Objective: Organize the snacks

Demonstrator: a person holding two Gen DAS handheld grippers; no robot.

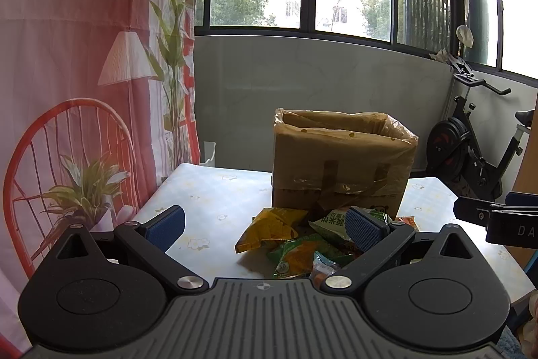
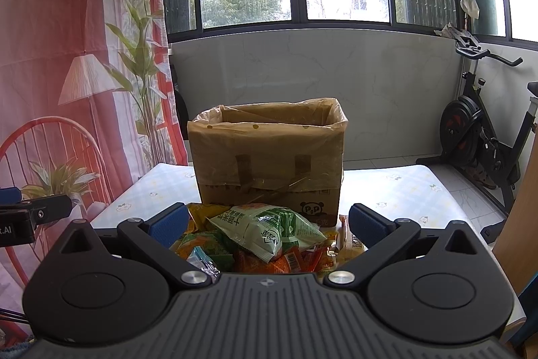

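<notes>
The left gripper (image 1: pixel 265 226) is hovering above the table (image 1: pixel 208 197) with its 2 blue-padded fingers (image 1: pixel 166 226) spread wide apart and gripping nothing; the right gripper (image 2: pixel 269 224) is doing the same, its jaws standing equally wide and empty. The pile of snacks (image 2: pixel 265 238) is lying on the table just in front of the cardboard box (image 2: pixel 269 164); in the right wrist view it is sitting at 6 o'clock from the box and filling the gap between the fingers, while in the left wrist view the pile (image 1: pixel 296 241) is showing toward 3 o'clock of the gap, partly hidden behind the right-hand pad. A pale green packet (image 2: pixel 272 229) is lying on top; a yellow packet (image 1: pixel 269 227) is sticking out at the pile's 9 o'clock side; orange and green wrappers are showing underneath, but the gripper body is cutting off the near edge of the heap, so the count of packets is hard to make out. The box is standing upright with a thin plastic liner folded over its rim; its inside is hidden from both cameras. An exercise bike (image 2: pixel 481 137) is standing at 3 o'clock of the box, beyond the table, partly cut off at the frame edge; each view is catching only a tip of the other gripper at its side.
</notes>
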